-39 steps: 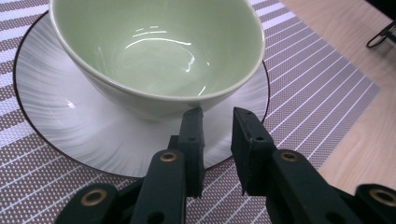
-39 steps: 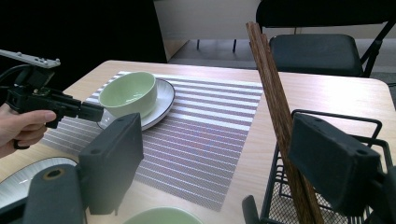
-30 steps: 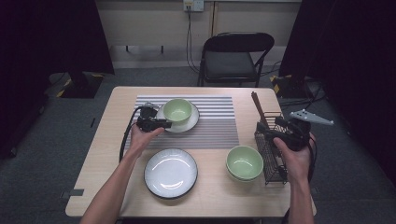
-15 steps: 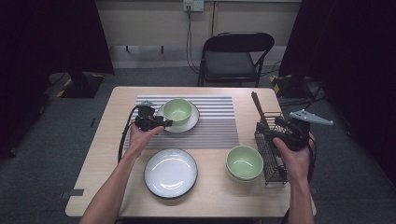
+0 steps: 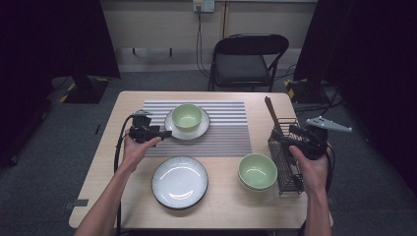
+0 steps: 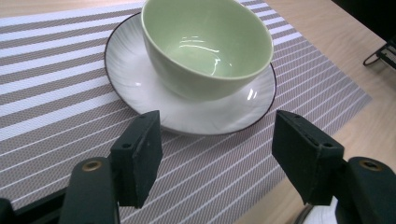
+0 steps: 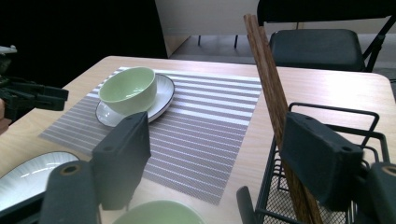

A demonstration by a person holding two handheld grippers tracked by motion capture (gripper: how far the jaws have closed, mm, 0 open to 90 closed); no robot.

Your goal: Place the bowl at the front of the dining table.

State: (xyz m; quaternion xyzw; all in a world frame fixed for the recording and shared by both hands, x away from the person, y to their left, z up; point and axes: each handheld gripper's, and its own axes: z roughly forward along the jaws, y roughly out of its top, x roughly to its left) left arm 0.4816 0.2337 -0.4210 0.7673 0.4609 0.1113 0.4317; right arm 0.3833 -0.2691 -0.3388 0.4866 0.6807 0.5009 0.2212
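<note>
- High view: the table (image 5: pixel 133 103) has a striped mat (image 5: pixel 226 129) on it. A green bowl (image 5: pixel 187 116) sits on a small white plate (image 5: pixel 202 129) at the mat's left part. The left gripper (image 5: pixel 166 133) sits just left of that plate, tips pointing at its rim but not touching from what can be seen. A 2nd green bowl (image 5: pixel 257 171) is at the front right, with a bigger white plate (image 5: pixel 179 182) to its left. The right gripper (image 5: pixel 280 133) hovers over a black wire rack (image 5: pixel 286 167) holding brown chopsticks (image 5: pixel 272 113).
- Left gripper view: the left gripper (image 6: pixel 217 140) has its jaws spread wide, just been opening, nothing between them. The bowl (image 6: pixel 205 44) on its plate (image 6: pixel 135 84) lies right ahead, clear of both pads.
- Right gripper view: the right gripper (image 7: pixel 219 156) has its jaws spread too, though they just closed in a bit. The chopsticks (image 7: pixel 268 88) stand between them near the right pad, and whether they touch it can't be told. The rack (image 7: pixel 327 116) sits below.
</note>
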